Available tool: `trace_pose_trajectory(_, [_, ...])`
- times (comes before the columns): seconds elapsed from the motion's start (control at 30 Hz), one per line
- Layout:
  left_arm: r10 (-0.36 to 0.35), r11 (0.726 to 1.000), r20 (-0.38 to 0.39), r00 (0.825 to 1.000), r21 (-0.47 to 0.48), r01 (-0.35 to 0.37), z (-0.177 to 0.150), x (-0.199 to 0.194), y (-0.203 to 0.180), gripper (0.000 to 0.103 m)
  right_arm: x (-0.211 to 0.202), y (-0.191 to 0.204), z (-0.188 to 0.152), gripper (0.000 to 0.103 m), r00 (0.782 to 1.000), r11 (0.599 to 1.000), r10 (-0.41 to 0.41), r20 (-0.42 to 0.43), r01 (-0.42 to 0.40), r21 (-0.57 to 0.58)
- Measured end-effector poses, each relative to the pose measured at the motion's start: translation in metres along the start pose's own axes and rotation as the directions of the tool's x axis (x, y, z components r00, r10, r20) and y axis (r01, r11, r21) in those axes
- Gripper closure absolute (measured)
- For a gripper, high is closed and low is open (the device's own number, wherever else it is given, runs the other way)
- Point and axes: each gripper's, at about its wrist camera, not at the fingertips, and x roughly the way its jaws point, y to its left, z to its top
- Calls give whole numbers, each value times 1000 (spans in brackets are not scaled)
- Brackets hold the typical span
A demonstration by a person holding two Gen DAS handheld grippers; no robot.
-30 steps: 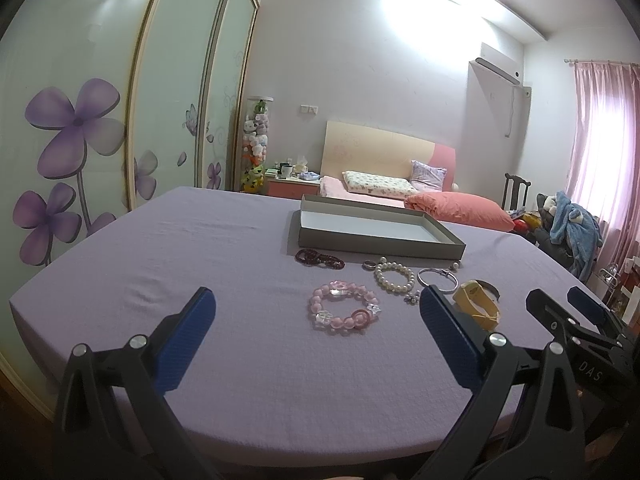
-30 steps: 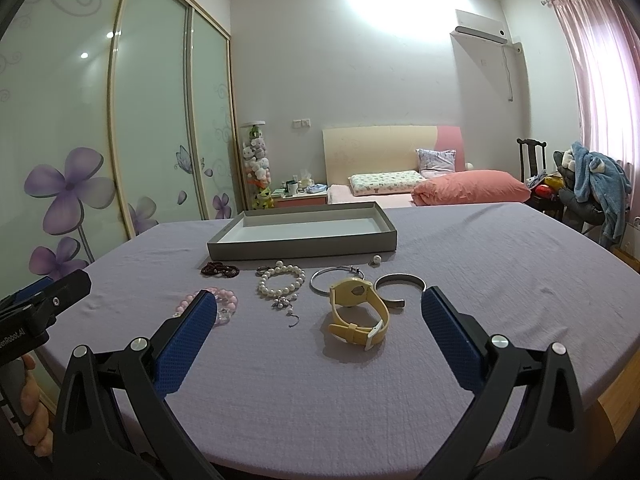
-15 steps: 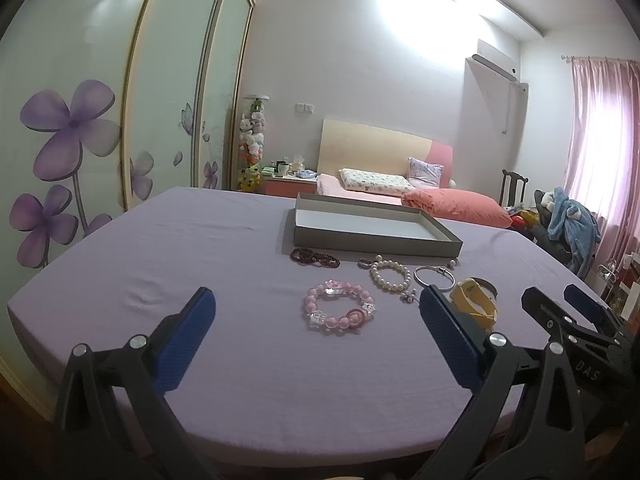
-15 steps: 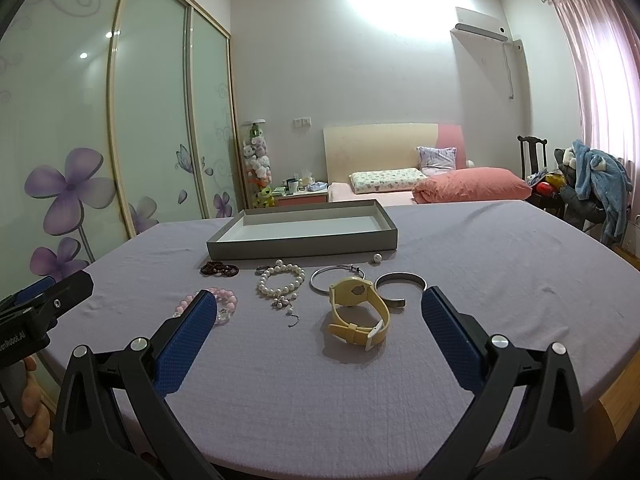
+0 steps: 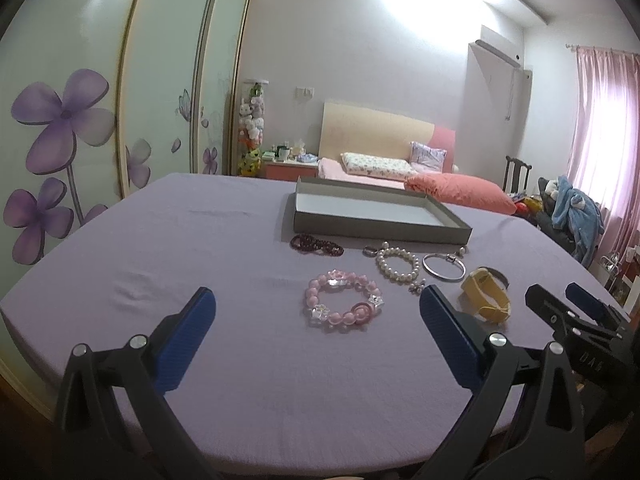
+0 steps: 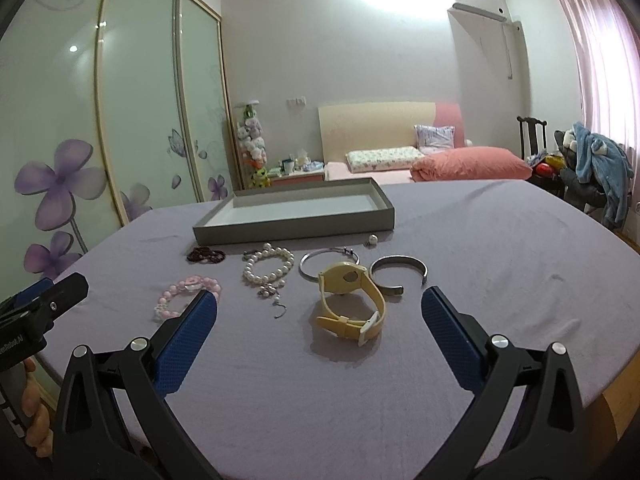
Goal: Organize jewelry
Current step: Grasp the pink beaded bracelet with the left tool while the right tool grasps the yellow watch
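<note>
The left gripper [image 5: 316, 316] hangs above the table's near edge, jaws spread wide and holding nothing; the pink bead bracelet [image 5: 343, 304] lies flat on the purple cloth [image 5: 180, 248] straight ahead between its 2 pads. The right gripper [image 6: 319, 312] is just as wide and empty, with the yellow watch [image 6: 350, 300] ahead on its side, strap running toward the camera. Each arm looks nearest its own piece. The grey tray [image 6: 292, 226] sits beyond, long axis crosswise, nothing visible inside
</note>
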Motion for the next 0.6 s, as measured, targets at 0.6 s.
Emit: trace_pose_trajectory(0.6, [0,998,-241,971,59,14,14,91,-5,4,86,-27,8,2,926,999,-48,-373,53,2])
